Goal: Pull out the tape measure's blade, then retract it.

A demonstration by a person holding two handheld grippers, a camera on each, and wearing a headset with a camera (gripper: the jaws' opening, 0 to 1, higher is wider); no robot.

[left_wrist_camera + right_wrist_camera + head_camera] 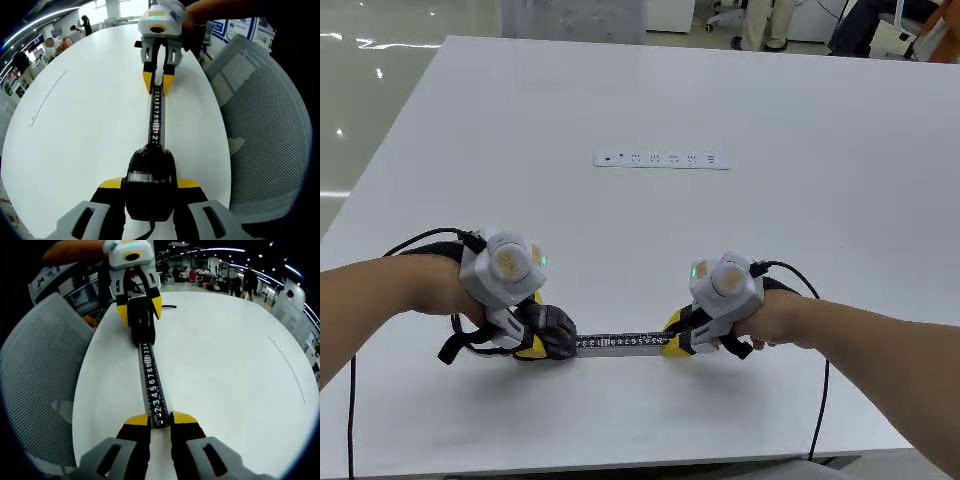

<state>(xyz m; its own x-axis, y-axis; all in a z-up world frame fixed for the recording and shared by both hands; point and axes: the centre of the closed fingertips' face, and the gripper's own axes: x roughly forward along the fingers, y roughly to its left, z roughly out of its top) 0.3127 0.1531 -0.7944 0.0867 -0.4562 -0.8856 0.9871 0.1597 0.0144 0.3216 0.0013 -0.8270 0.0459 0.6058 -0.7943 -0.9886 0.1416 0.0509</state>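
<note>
A black tape measure case point(552, 333) lies low over the white table point(650, 90) near its front edge, and my left gripper point(542, 340) is shut on it. In the left gripper view the case point(151, 180) sits between my yellow-tipped jaws. A short length of blade point(620, 342) runs right from the case, flat along the tabletop. My right gripper point(675, 345) is shut on the blade's end. In the right gripper view the blade point(151, 382) leads from the end hook at my right gripper point(160, 420) up to the case point(141, 322).
A flush white socket strip point(662, 159) sits in the table's middle. A grey mesh chair point(265, 125) stands just off the near edge, also seen as the chair point(40, 380). Black cables trail from both wrists. People sit far across the room.
</note>
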